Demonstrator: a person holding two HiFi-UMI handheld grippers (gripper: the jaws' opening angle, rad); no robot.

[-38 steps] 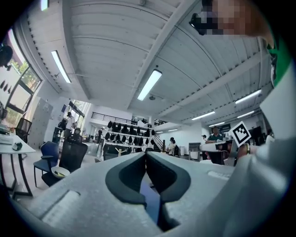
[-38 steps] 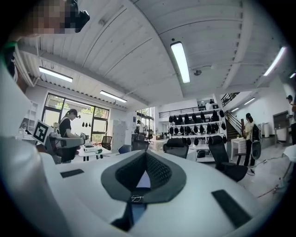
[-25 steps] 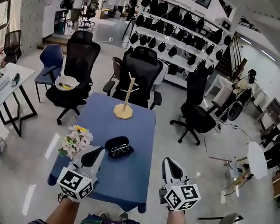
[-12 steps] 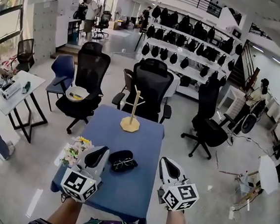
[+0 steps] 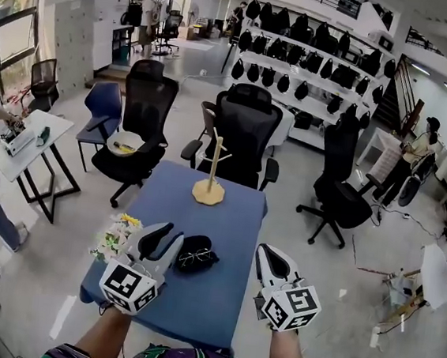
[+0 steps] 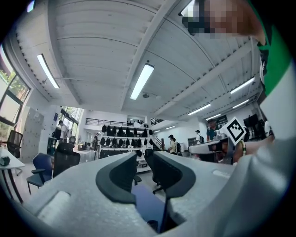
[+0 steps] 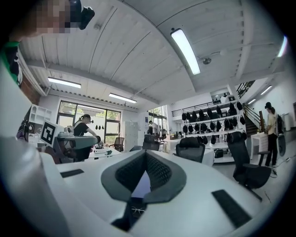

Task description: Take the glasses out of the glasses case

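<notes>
A black glasses case [image 5: 197, 255] lies open on the blue table [image 5: 219, 293], with thin-framed glasses [image 5: 189, 256] resting in it. My left gripper [image 5: 166, 236] hovers just left of the case, jaws a little apart and nothing between them. In the left gripper view the left gripper [image 6: 144, 159] shows only the table through its gap. My right gripper [image 5: 265, 254] hangs to the right of the case, about a hand's width off, with its tips together. Below the right gripper [image 7: 145, 153], the glasses [image 7: 134, 210] show in the right gripper view.
A bunch of artificial flowers [image 5: 116, 234] sits at the table's left edge beside the left gripper. A wooden peg stand [image 5: 209, 189] stands at the far end. Black office chairs [image 5: 244, 133] ring the table's far side.
My left gripper has edged forward and to the right, closer to the case's left side. The right gripper holds about the same place. The case has not moved.
</notes>
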